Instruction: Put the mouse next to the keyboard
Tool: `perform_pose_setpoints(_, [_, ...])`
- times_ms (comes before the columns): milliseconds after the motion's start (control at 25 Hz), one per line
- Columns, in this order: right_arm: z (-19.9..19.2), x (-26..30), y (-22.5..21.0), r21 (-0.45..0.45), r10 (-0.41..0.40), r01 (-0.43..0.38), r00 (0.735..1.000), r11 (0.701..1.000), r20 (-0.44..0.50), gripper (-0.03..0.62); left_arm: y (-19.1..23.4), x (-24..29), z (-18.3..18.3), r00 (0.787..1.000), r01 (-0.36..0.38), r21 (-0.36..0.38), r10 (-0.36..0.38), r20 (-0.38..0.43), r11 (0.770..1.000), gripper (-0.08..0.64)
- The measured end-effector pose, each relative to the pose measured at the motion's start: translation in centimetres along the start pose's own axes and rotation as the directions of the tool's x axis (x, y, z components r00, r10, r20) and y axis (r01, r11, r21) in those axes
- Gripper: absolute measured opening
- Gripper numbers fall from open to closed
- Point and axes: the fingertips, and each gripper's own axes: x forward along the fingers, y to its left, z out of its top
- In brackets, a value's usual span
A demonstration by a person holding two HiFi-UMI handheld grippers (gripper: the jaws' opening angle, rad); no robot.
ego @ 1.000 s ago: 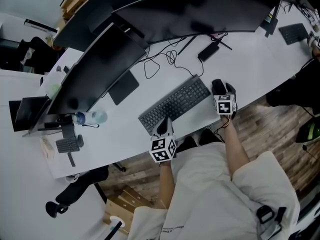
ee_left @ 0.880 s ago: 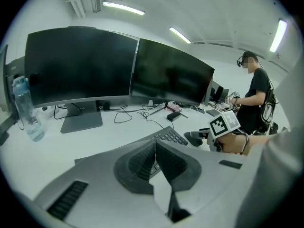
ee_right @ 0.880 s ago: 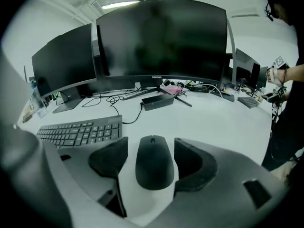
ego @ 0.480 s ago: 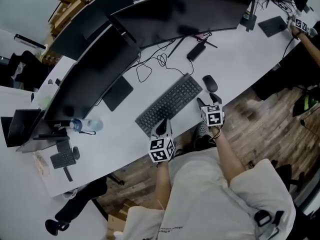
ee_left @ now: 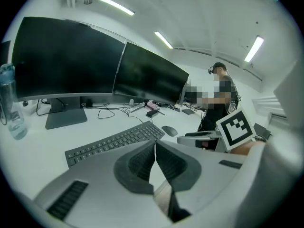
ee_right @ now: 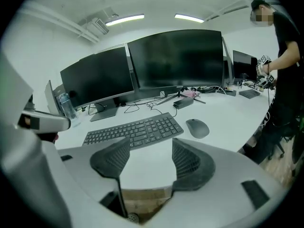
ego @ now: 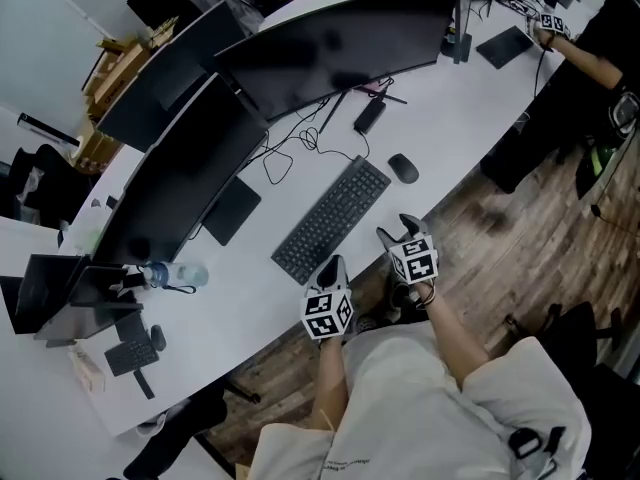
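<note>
The dark grey mouse (ego: 403, 168) lies on the white desk (ego: 450, 118) just off the right end of the black keyboard (ego: 332, 220), a small gap apart; it shows as well in the right gripper view, mouse (ee_right: 197, 127) beside keyboard (ee_right: 135, 129). My right gripper (ego: 397, 230) hangs over the desk's front edge, short of the mouse and open. Its jaws have just been closing a little, with nothing between them (ee_right: 151, 158). My left gripper (ego: 333, 265) is shut and empty at the keyboard's near corner, jaws pressed together (ee_left: 154, 148).
Behind the keyboard stand two large dark monitors (ego: 330, 43), with loose cables (ego: 290, 153) and a power brick (ego: 368, 115). At the left a water bottle (ego: 180, 274) lies by a monitor. Another person (ego: 600, 38) stands at the desk's far right end.
My right gripper has pulled back from the mouse toward the desk's front edge, leaving the mouse beside the keyboard. My left gripper has drawn back a little from the keyboard.
</note>
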Motion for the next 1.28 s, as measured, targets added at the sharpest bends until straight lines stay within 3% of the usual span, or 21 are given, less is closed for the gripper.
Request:
perform_pose_setpoints(400, [-2.3, -4.4, 2.8, 0.043, -0.056, 0.055, 0.998, 0.998, 0.031, 0.284, -0.7, -3.7, -1.6, 0.998, 0.06, 0.02, -0.06, 0.009, 0.998, 0.023])
perform_pose_setpoints(640, [-3.5, -6.1, 4.4, 0.021, -0.064, 0.063, 0.997, 0.998, 0.031, 0.284, -0.5, -5.1, -2.4, 0.998, 0.054, 0.032, -0.055, 0.017, 0.998, 0.023])
perform_pose_setpoints(1000, [-1.9, -7.8, 5.7, 0.008, -0.085, 0.085, 0.993, 0.996, 0.086, 0.244, -0.1, -7.2, -1.7, 0.997, 0.052, 0.044, -0.055, 0.057, 0.998, 0.023])
perform_pose_setpoints(1280, [-1.7, -8.8, 5.4, 0.023, -0.116, 0.114, 0.986, 0.993, 0.122, 0.161, 0.5, -8.2, -2.1, 0.997, 0.047, 0.033, -0.05, 0.067, 0.998, 0.023])
